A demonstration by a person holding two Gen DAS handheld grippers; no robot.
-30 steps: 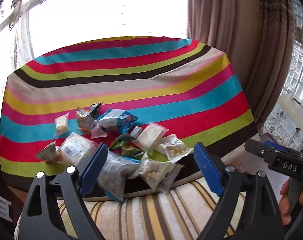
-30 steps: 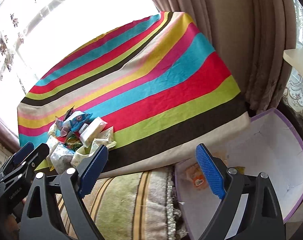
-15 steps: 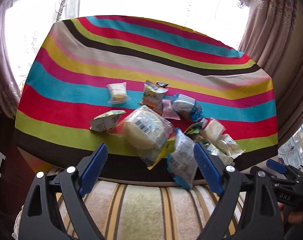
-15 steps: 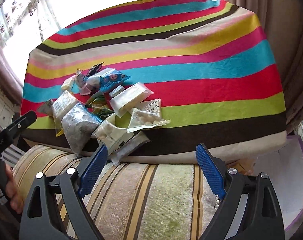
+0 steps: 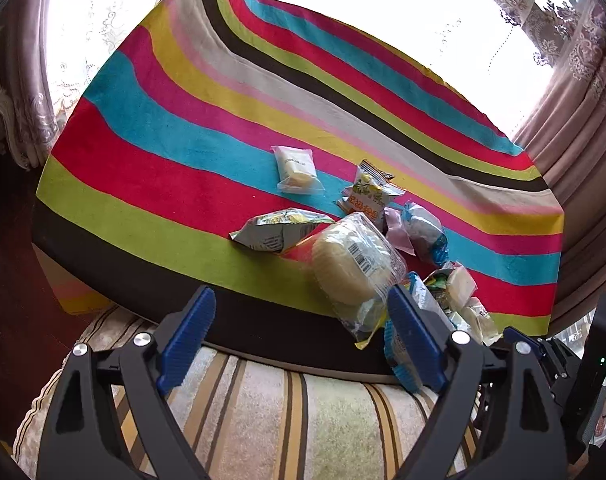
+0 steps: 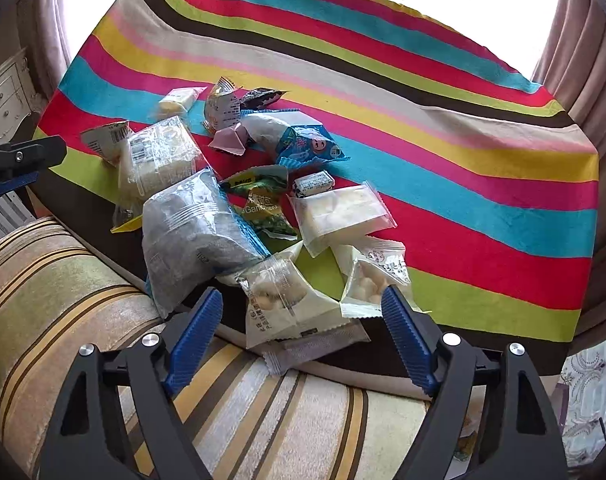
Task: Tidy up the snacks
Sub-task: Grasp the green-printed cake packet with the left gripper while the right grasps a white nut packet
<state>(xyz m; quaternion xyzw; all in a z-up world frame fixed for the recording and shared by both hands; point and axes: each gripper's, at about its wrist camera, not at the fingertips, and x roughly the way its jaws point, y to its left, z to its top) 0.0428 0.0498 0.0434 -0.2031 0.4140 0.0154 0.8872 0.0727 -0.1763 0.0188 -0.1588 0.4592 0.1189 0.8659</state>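
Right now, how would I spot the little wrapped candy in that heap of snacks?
Find the striped cloth and the heap of snacks at its near left. In the middle of the heap, just right of the green packet, lies the candy: by far the smallest piece, white with dark print.

Grey packet (image 6: 191, 236) covering green packet (image 6: 263, 204) (print partly hidden); tool bases cropped

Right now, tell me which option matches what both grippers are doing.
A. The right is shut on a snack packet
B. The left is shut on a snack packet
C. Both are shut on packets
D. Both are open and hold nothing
D. The left gripper and right gripper both have their blue pads spread wide apart with nothing gripped between them, while the snack pile lies untouched on the striped tablecloth.
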